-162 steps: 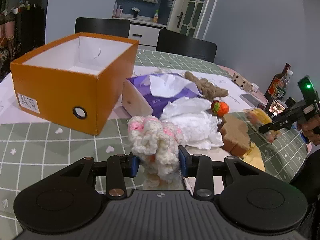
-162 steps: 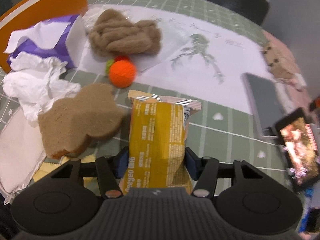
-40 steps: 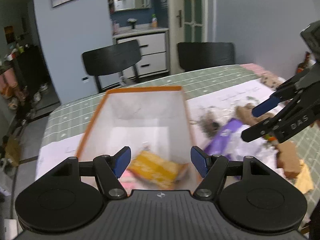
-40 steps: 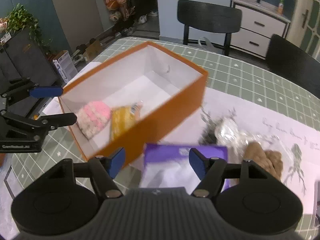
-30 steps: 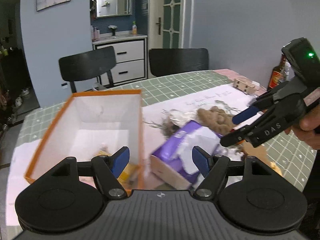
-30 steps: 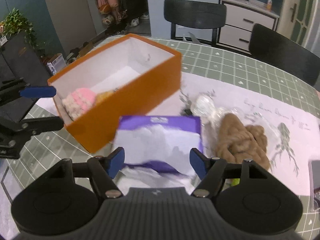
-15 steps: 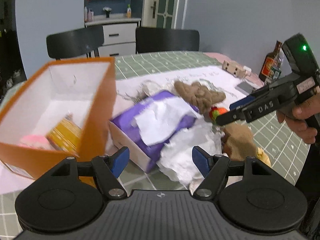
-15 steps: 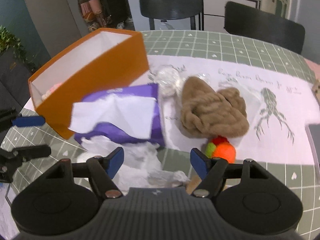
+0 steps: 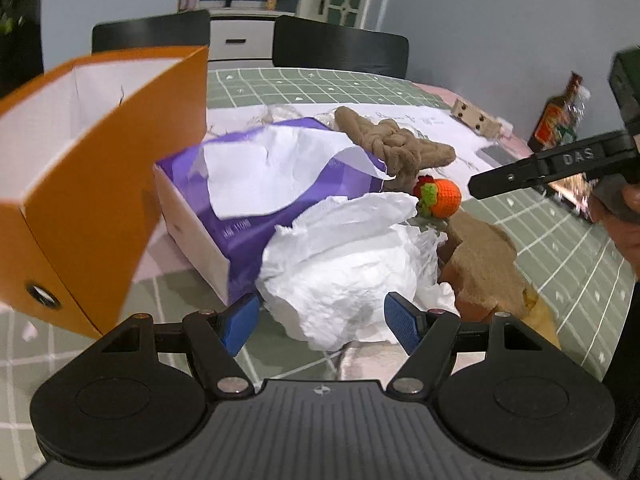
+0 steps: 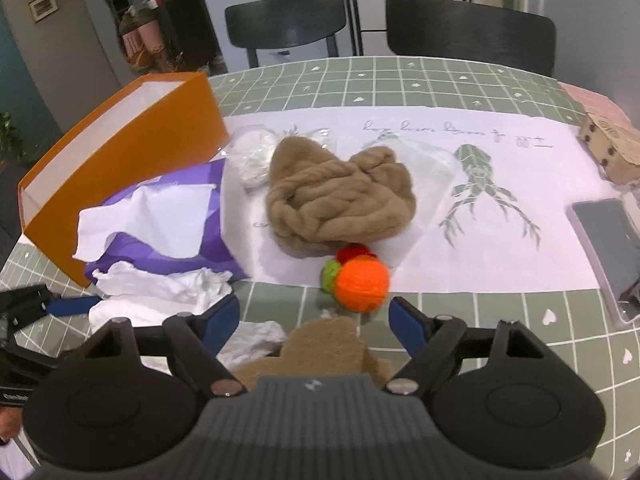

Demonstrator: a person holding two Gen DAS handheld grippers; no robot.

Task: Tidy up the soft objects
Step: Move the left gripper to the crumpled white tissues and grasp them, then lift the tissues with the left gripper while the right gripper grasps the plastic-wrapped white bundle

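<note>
My left gripper (image 9: 324, 322) is open, low over the table, with a crumpled white tissue (image 9: 348, 272) lying between its blue pads, unpressed. Left of it stand the purple tissue box (image 9: 256, 208) and the orange box (image 9: 100, 184). My right gripper (image 10: 314, 322) has its jaws opening above a brown toast-shaped sponge (image 10: 324, 344), which it does not grip. An orange knitted ball (image 10: 362, 284) lies just beyond its fingertips, and a bundle of brown yarn (image 10: 340, 200) rests behind that on white paper.
A dark phone (image 10: 608, 240) and a small cardboard box (image 10: 608, 144) sit at the right. A bottle (image 9: 556, 120) stands near the far right edge. Two black chairs (image 10: 468, 28) face the far side of the green checked table (image 10: 440, 76).
The pink knit and the yellow packet, gripped earlier, were dropped in the orange box. Both grippers then swung right and down from the box to the pile of tissue, sponge and ball.
</note>
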